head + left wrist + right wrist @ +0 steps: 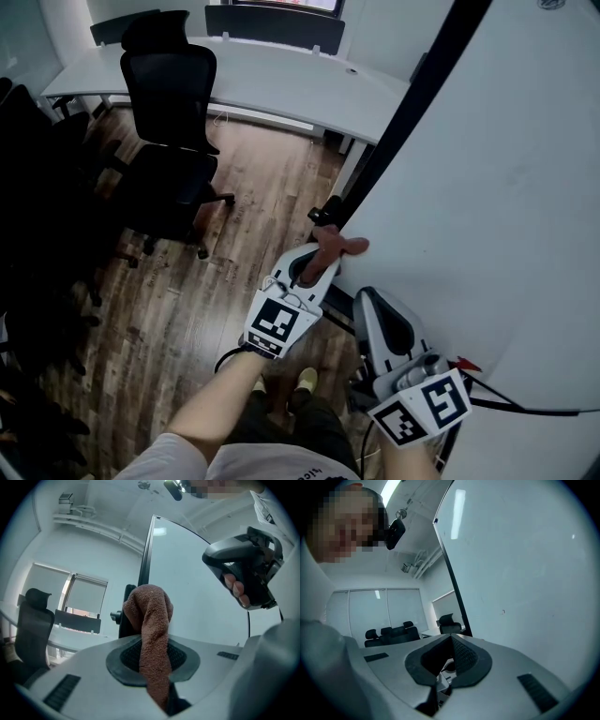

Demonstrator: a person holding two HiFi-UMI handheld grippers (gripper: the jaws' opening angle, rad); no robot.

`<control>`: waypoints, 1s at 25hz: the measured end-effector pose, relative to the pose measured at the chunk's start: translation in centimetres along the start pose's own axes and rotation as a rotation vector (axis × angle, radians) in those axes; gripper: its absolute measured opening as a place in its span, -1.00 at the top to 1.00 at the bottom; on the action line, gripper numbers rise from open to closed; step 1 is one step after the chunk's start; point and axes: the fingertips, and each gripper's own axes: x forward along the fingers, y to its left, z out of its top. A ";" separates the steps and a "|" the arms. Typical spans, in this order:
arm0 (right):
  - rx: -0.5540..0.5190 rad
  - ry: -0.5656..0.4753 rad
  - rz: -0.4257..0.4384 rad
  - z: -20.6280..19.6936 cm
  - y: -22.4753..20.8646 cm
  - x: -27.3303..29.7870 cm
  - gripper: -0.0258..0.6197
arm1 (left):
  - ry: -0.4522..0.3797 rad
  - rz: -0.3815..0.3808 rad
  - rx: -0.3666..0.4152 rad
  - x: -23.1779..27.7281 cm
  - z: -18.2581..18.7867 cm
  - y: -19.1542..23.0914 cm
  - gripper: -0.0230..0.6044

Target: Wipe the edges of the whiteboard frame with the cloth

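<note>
A brown cloth (337, 248) is pinched in my left gripper (323, 260), which is shut on it. The cloth's bunched end rests against the whiteboard's black frame edge (412, 103) low down, where the frame meets the white board surface (487, 187). In the left gripper view the cloth (152, 620) rises out between the jaws of my left gripper (153, 660), in front of the frame (145, 559). My right gripper (367, 300) hangs lower, close to the board, shut and empty; its pads (461, 656) meet at the tips of my right gripper (451, 639).
A black clamp knob (323, 216) sticks out of the board's stand just above the cloth. Black office chairs (169, 84) and a long white desk (281, 80) stand behind on the wooden floor (187, 300). More dark chairs (37, 187) line the left side.
</note>
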 end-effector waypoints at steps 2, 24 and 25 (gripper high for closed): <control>0.003 0.005 -0.006 -0.6 -0.3 0.1 0.91 | 0.011 0.001 -0.011 -0.1 -1.3 0.1 0.75; 0.027 0.034 0.001 -5.9 -0.9 2.0 0.91 | 0.119 -0.003 -0.079 -1.9 -11.3 0.8 0.75; 0.028 0.036 0.003 -5.6 -0.7 2.0 0.91 | 0.117 -0.004 -0.086 -2.3 -10.7 0.7 0.75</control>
